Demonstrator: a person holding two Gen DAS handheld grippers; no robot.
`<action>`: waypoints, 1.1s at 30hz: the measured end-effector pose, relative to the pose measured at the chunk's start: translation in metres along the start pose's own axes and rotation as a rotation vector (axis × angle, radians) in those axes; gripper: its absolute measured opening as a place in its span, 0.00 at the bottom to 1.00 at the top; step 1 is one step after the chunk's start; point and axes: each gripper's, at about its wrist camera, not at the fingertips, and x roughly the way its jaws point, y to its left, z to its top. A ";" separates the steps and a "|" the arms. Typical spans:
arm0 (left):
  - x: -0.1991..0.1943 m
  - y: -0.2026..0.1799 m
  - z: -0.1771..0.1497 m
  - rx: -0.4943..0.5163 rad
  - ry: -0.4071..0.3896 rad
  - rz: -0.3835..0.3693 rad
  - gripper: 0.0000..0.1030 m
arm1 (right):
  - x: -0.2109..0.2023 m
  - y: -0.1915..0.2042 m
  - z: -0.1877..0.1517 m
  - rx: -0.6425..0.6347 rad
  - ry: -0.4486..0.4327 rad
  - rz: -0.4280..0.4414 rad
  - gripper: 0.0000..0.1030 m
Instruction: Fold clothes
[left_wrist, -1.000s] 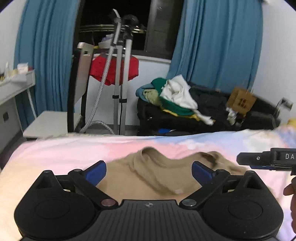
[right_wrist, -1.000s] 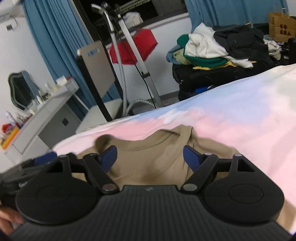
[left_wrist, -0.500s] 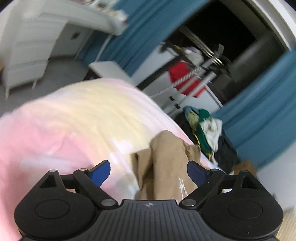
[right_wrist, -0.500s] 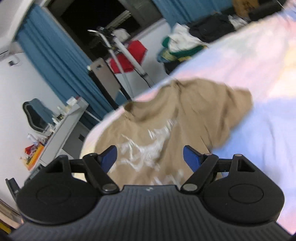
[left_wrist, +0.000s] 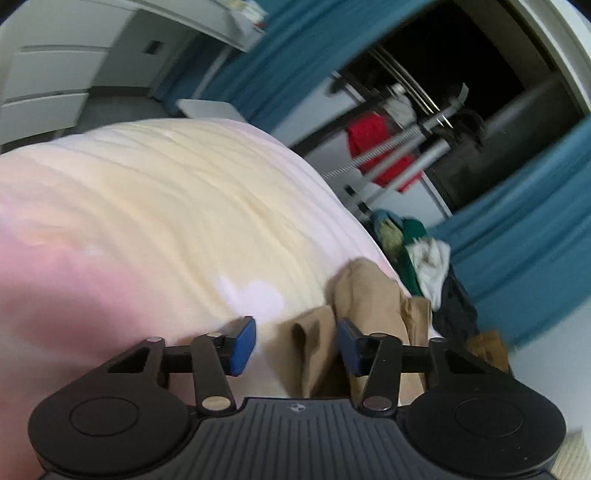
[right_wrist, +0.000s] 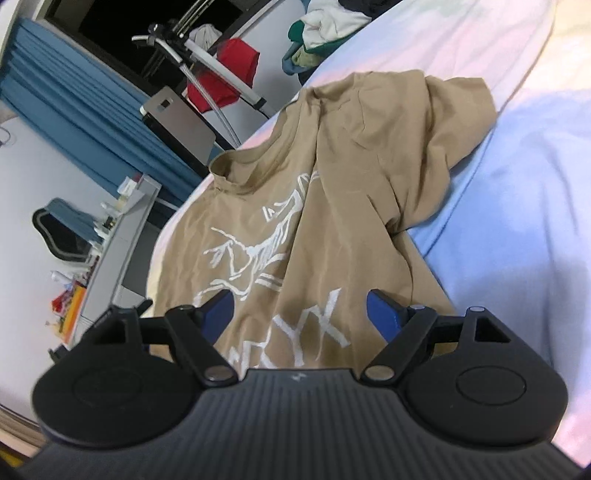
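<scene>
Tan T-shirt (right_wrist: 321, 206) with a white printed design lies crumpled on the bed's pastel sheet (right_wrist: 517, 184), filling the middle of the right wrist view, its collar toward the upper left and one sleeve bunched toward the upper right. At the left of that frame stand a grey desk (right_wrist: 122, 240) with clutter and blue curtains (right_wrist: 74, 110); a red garment (right_wrist: 225, 77) hangs on a metal stand at the top. Along the bottom, the right tool (right_wrist: 301, 314) has its blue pads wide apart over the shirt's lower print, pressing on nothing.

In the left wrist view, the sheet (left_wrist: 166, 221) fills the left and centre. The left tool (left_wrist: 297, 345) sits at lower centre, its jaws closing, with a fold of the T-shirt (left_wrist: 369, 295) between the pads; the right pad touches the cloth, the left pad stands clear. A clothes pile (left_wrist: 417, 251) lies at the right.
</scene>
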 end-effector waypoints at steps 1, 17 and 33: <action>0.006 -0.001 -0.001 0.010 0.013 -0.001 0.31 | 0.005 -0.001 0.001 -0.003 0.005 -0.004 0.79; -0.017 -0.054 0.082 0.117 -0.135 0.157 0.02 | 0.016 -0.002 0.000 -0.033 -0.005 -0.050 0.78; 0.000 -0.031 0.110 0.160 -0.059 0.372 0.58 | 0.026 -0.008 0.014 -0.016 -0.025 -0.036 0.78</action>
